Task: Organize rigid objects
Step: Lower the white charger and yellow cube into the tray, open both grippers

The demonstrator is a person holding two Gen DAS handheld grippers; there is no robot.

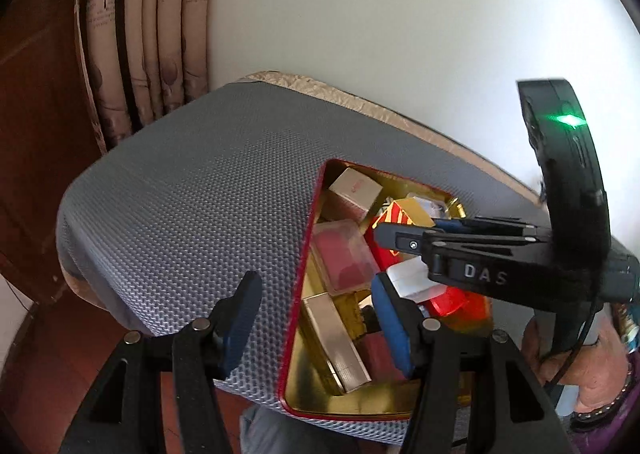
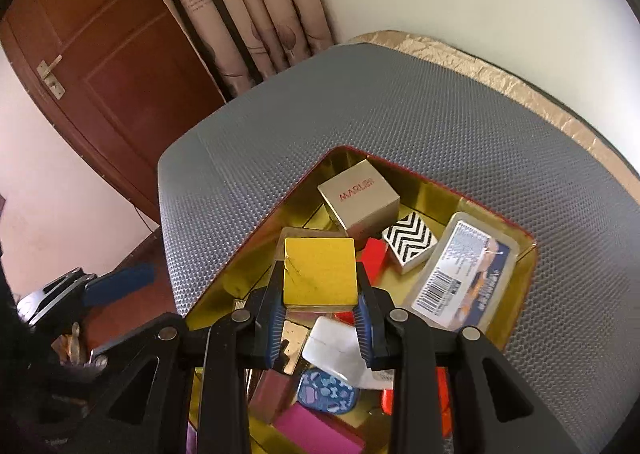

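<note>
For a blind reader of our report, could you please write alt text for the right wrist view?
The right gripper holds a yellow box between its jaws, above a gold tin full of small boxes. The tin sits on a grey mat; a brown door and curtain are behind.

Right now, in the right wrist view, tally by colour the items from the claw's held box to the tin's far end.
Gold box, in right claw: 1
Beige box: 1
Black-and-white zigzag box: 1
Red block: 1
Clear labelled case: 1
Tan item, mostly hidden: 1
Total: 6
</note>
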